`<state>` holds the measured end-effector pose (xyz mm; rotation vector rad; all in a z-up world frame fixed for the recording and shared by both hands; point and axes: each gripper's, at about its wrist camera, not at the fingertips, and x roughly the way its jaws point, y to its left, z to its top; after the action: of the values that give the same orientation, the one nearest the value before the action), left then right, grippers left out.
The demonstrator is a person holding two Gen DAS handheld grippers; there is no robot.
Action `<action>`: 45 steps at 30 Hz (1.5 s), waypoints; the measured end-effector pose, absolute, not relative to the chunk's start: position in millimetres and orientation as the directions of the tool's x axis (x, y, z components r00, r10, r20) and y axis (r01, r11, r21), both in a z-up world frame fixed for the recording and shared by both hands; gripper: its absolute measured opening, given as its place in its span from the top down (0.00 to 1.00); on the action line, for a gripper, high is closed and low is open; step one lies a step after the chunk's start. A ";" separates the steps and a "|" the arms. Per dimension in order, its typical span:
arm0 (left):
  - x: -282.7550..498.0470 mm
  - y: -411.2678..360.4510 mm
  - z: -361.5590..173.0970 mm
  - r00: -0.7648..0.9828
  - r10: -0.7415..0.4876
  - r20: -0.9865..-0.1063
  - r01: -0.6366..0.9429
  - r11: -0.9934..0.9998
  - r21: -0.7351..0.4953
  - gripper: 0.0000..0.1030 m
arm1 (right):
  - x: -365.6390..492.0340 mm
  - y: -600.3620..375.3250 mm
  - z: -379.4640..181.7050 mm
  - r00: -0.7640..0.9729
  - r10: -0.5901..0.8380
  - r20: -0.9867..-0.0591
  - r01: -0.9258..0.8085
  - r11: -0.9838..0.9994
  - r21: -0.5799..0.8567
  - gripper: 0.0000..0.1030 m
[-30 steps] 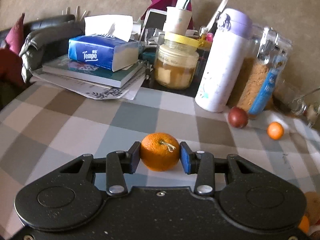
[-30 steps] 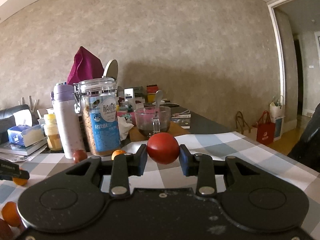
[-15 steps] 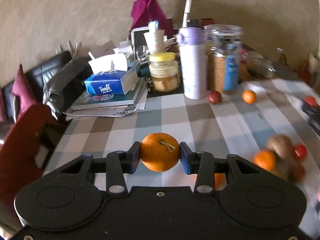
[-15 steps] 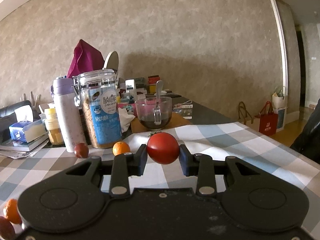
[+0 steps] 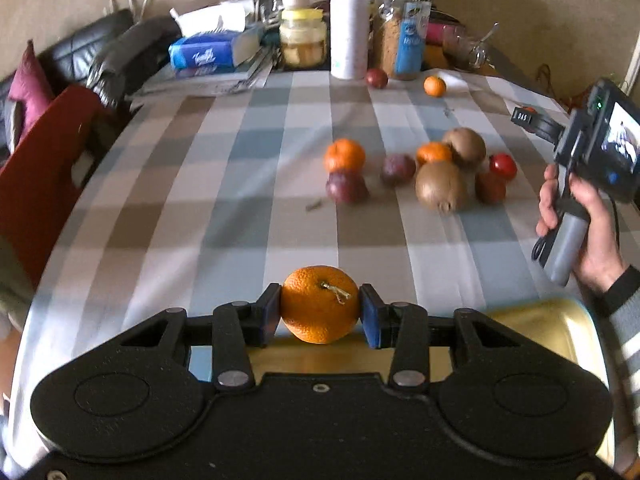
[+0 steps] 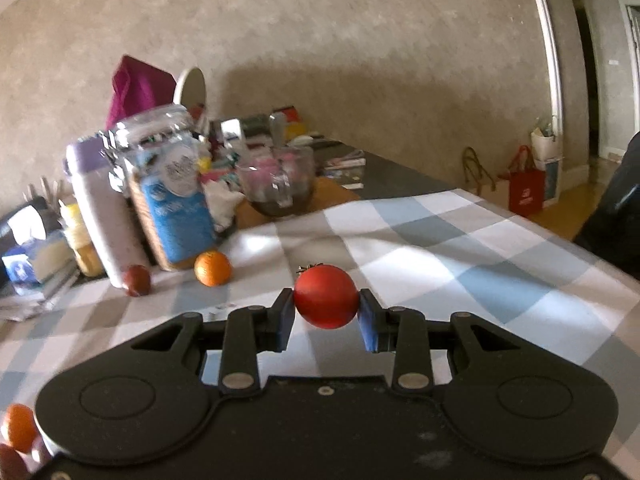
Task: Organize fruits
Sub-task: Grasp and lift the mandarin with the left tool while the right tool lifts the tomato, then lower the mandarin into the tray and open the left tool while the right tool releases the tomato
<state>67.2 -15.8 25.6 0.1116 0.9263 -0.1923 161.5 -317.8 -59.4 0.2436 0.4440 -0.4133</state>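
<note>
Plainly, both tools are loaded. The left gripper (image 5: 320, 310) has its fingers (image 5: 269, 315) closed on an orange (image 5: 319, 303), pinched at its widest girth with the stem turned up and toward the camera; it hangs just above the near edge of the checked bench (image 5: 224, 208), with the rim of a gold tray (image 5: 560, 332) showing beneath and to the right. The right gripper (image 6: 326, 311) has its fingers (image 6: 285, 317) closed on a small red tomato (image 6: 326, 295), lifted clear of the cloth, calyx at the top.

As a judgement, the orange is the easier of the two: firm, dimpled peel, light enough that a grip across the equator should hold without much squeeze. The tomato looks smooth and thin-skinned, so it probably slips sooner and bruises or splits under hard pressure; a gentle hold across the middle suits it.

Loose fruit sits mid-bench in the left wrist view: a mandarin (image 5: 344, 155), two brown kiwis (image 5: 440, 185), dark plum-like fruits (image 5: 346, 187) and another tomato (image 5: 503, 165), mostly close together, some touching. Being round, they could roll if nudged. A person's hand (image 5: 580, 220) holds the right tool at the far right.
</note>
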 end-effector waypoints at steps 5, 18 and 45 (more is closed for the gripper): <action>47.0 -10.1 18.7 0.580 -0.108 -0.808 0.193 0.981 0.007 0.52 | 152.2 -324.2 -42.3 0.782 -0.327 -0.531 0.434 0.897 0.087 0.65; 26.1 7.3 7.2 0.530 -0.153 -0.834 0.177 0.982 -0.067 0.52 | 24.5 -277.5 57.2 0.749 0.091 -0.657 0.158 0.938 0.309 0.65; -7.9 18.7 -6.7 0.338 -0.186 -0.923 0.233 0.966 -0.110 0.52 | -71.2 -202.8 12.8 0.382 0.283 -0.880 0.021 0.949 0.315 0.64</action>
<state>-7.9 18.7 -6.7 0.0441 1.1956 -0.2728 -71.2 -202.8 12.8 0.2947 1.1717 0.1699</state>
